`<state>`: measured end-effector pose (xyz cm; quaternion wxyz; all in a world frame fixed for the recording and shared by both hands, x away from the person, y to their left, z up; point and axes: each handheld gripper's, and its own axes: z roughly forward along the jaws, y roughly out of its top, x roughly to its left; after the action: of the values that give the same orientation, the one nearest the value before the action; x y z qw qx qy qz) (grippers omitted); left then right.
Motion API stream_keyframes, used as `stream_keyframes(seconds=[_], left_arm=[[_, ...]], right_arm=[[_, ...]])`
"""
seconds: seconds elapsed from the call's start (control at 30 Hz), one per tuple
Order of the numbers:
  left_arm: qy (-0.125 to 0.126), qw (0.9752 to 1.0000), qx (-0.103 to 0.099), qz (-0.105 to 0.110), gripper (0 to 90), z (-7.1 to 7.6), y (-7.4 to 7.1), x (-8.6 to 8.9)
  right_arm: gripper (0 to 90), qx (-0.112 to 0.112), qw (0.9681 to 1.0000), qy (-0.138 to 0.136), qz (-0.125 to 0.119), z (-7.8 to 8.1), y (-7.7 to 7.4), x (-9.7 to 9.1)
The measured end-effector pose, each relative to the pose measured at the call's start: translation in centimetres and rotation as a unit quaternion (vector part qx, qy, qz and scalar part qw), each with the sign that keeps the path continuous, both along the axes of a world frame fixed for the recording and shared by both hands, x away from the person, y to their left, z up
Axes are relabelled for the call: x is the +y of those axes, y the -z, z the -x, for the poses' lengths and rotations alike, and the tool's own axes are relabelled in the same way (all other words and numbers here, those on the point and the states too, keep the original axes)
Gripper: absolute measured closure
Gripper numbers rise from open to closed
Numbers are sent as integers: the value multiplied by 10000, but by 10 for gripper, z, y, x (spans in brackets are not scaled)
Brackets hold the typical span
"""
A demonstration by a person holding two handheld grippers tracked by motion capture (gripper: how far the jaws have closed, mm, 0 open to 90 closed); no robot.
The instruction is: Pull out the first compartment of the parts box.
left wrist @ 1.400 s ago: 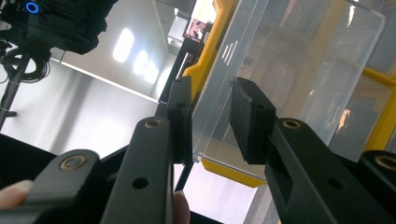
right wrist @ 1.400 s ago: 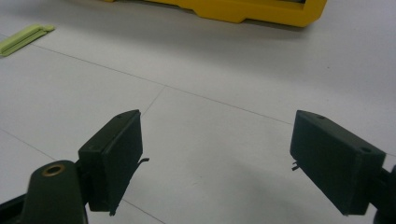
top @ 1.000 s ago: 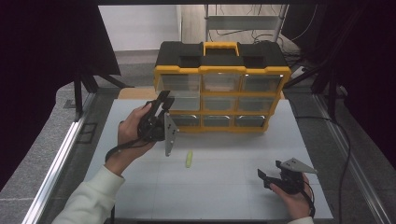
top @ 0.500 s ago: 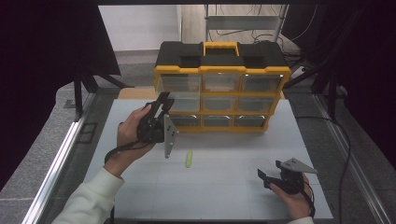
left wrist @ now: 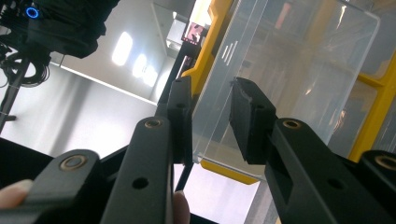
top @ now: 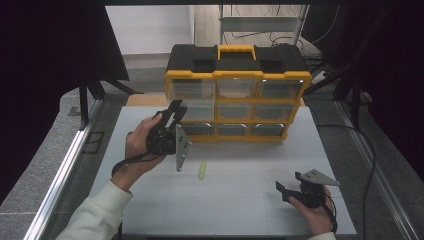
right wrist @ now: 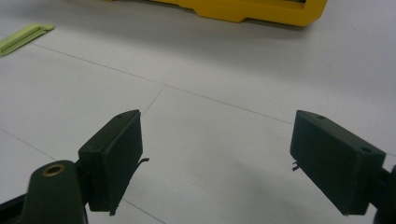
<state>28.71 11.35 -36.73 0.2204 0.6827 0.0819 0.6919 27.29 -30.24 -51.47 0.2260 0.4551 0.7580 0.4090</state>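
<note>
A: From the high view?
B: The left gripper (top: 176, 111) is up at the yellow organizer (top: 237, 95), at its left drawer column; the right gripper (top: 289, 187) rests low, well apart.

A: Left gripper view?
B: Jaws are partly closed, a clear drawer (left wrist: 285, 70) just beyond them; contact unclear.

A: Right gripper view?
B: Jaws stand wide apart over bare table (right wrist: 224, 74); a green clip (right wrist: 21, 38) lies far off.

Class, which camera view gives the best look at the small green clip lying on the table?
The high view: the green clip lies whole on the white table, in front of the yellow drawer box. The right gripper view catches it at the top left corner, cut by the edge. The left gripper view faces a clear drawer instead.
</note>
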Motion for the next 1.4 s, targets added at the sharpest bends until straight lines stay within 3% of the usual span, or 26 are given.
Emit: stream_keyframes(seconds=[1.4], left_arm=[[43, 10000, -38, -10, 699, 8, 5, 0]], right_arm=[[171, -2, 10000, -1, 10, 0, 0, 0]])
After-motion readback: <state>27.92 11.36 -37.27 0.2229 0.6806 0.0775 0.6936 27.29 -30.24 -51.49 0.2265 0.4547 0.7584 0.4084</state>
